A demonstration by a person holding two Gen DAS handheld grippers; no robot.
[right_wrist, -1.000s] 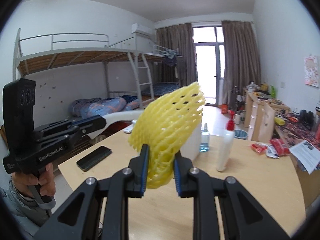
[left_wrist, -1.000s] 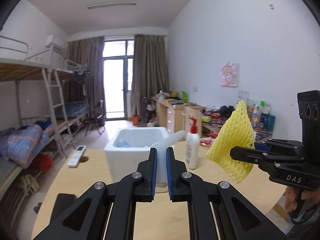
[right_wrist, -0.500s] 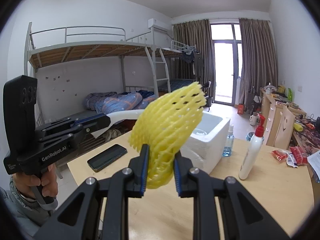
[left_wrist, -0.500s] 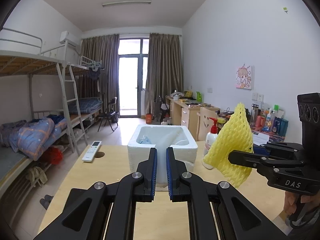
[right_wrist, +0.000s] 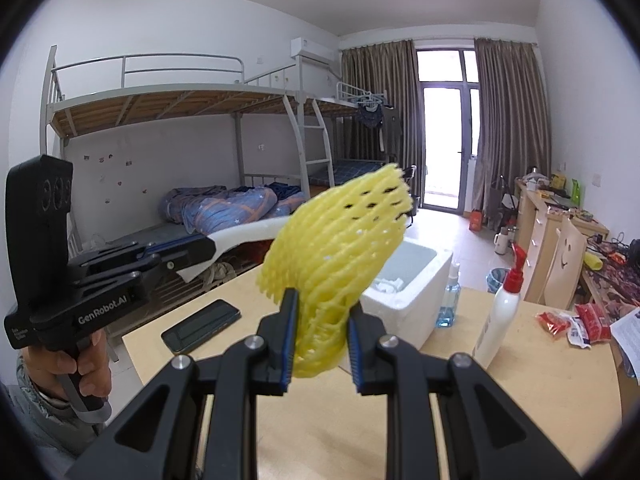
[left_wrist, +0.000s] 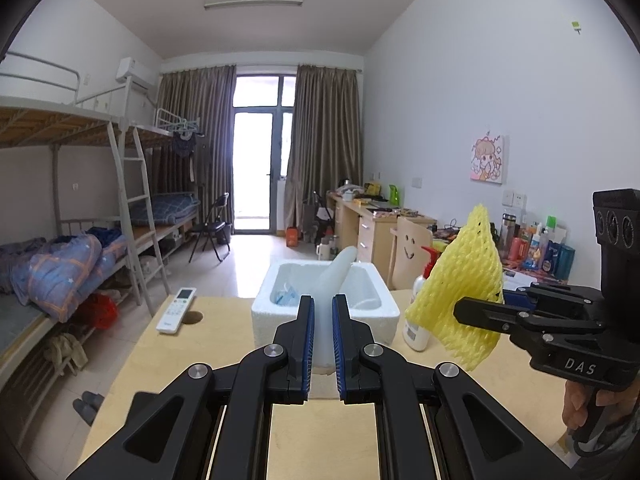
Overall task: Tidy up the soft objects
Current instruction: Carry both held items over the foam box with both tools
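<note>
Yellow foam netting [right_wrist: 336, 256] sits pinched in the right claw [right_wrist: 320, 336], held in the air just right of the white foam box [left_wrist: 326, 300]. Beside it, the left claw [left_wrist: 323, 344] grips a white foam strip [left_wrist: 334, 276] leaning over that box on the desk [left_wrist: 320, 432]. Both pieces look mid-carry; next, each should be lowered inside the box and released.

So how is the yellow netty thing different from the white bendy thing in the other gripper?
The yellow foam net is yellow and full of holes; the white foam sheet is plain and smooth. The net is bunched and wide, the sheet long and thin. The right gripper holds the net, the left gripper the sheet. Both are held above the table.
</note>
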